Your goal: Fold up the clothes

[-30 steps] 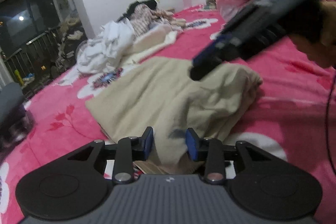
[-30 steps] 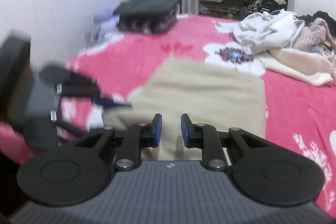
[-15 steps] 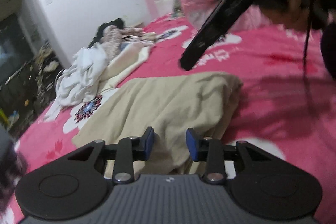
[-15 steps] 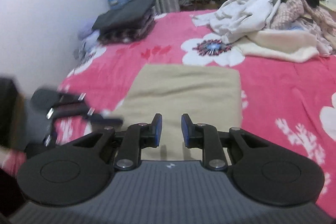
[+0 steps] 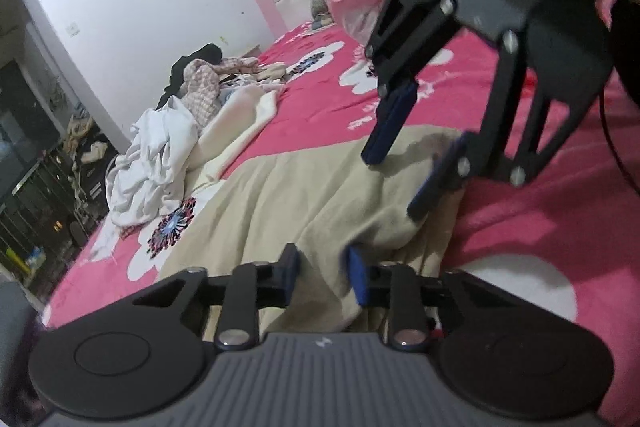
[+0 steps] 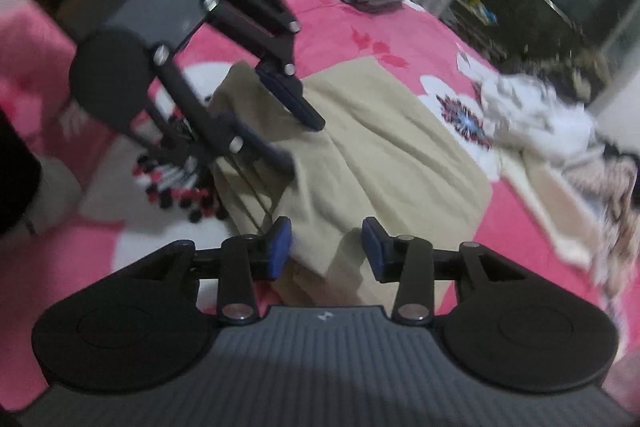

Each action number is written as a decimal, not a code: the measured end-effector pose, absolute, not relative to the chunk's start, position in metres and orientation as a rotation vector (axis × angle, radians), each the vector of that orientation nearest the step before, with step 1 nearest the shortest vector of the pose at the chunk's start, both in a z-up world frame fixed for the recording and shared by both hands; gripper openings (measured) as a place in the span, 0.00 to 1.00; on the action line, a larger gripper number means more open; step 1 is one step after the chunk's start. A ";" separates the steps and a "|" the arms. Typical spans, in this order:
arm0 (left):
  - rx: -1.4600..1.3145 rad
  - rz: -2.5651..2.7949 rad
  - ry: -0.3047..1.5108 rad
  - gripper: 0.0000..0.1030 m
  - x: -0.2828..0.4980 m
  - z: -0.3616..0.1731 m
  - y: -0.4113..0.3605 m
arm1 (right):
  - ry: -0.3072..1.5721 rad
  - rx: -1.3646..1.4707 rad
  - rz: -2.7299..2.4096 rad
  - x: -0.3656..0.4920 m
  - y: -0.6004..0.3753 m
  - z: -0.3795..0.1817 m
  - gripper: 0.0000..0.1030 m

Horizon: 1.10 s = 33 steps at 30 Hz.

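Currently the beige garment (image 5: pixel 304 195) is lying part-folded on the pink floral bedspread (image 5: pixel 520 219). The left gripper (image 5: pixel 320 269) is closing, the right gripper (image 6: pixel 326 247) opening; neither is gripping cloth. The unfolded clothes pile (image 5: pixel 160 151) is waiting.

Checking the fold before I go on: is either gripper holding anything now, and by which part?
Nothing is held. The left gripper and right gripper both stand open at the near edge of the folded beige fleece garment, left jaws just closing, right just opening, pads not pressing it.
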<state>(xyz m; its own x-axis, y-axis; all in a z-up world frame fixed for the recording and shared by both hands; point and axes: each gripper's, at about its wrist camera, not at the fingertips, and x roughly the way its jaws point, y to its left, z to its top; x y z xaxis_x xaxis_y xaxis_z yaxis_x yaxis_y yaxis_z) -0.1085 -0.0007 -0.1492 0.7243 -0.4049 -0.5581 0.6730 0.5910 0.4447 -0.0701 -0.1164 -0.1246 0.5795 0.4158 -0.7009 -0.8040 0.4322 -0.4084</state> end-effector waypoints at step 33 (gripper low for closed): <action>0.765 -0.628 0.297 0.10 -0.125 -0.149 -0.004 | 0.495 -0.694 0.827 -0.073 -0.112 -0.104 0.34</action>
<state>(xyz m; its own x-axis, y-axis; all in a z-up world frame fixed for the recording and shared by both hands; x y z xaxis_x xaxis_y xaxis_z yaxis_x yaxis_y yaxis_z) -0.1254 -0.0040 -0.1492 0.7795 -0.4183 -0.4663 0.6258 0.5525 0.5505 -0.0733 -0.1120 -0.1043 0.5879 0.4935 -0.6410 -0.7982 0.4828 -0.3603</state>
